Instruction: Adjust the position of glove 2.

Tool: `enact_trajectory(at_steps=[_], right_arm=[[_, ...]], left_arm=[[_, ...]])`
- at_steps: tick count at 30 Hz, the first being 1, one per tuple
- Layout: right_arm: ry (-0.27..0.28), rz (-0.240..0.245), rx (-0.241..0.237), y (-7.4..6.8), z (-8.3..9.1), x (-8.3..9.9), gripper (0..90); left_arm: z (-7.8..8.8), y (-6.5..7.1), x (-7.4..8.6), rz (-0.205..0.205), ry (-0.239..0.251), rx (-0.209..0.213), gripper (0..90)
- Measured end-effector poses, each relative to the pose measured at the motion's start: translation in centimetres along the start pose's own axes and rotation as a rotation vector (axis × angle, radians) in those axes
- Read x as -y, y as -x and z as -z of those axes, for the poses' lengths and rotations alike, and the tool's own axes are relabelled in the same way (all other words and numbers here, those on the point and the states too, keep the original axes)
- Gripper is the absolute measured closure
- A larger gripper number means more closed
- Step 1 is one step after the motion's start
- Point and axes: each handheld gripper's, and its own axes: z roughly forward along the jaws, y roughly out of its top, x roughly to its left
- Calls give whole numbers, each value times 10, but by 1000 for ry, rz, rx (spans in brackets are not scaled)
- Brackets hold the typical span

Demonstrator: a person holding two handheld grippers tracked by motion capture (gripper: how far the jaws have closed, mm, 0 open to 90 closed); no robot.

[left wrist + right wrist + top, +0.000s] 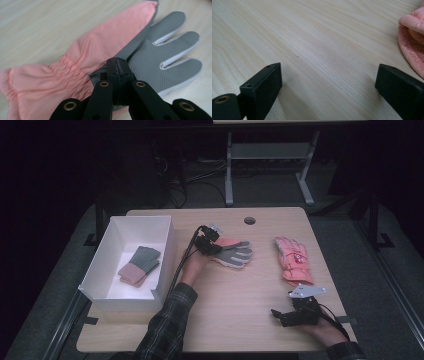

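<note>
Two pink gloves lie on the counter (230, 330): one grey-palmed glove (232, 251) and one pink-backed glove (294, 260). One white box (165, 245) holds one folded sock pair (140, 265).

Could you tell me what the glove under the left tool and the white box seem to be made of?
The glove: its pink back looks like smooth, slightly shiny woven synthetic, gathered by elastic at the wrist; its grey palm bears a fine raised grid, probably a rubbery grip fabric. The box: thin, flat, matt white walls with sharp folded corners suggest cardboard, though thin plastic sheet is possible.
</note>
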Motion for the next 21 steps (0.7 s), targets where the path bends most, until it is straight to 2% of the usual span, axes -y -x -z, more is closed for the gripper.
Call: enact_trajectory(at_steps=[14,17,21], right_arm=[[0,1,0,0,0,0,66],[-1,1,1,0,0,0,66],[0,1,0,0,0,0,66]], left_arm=[[14,38,18,-61,-11,119,897],[17,41,16,-71,-8,120,896],[24,33,8,-62,15,97,896]])
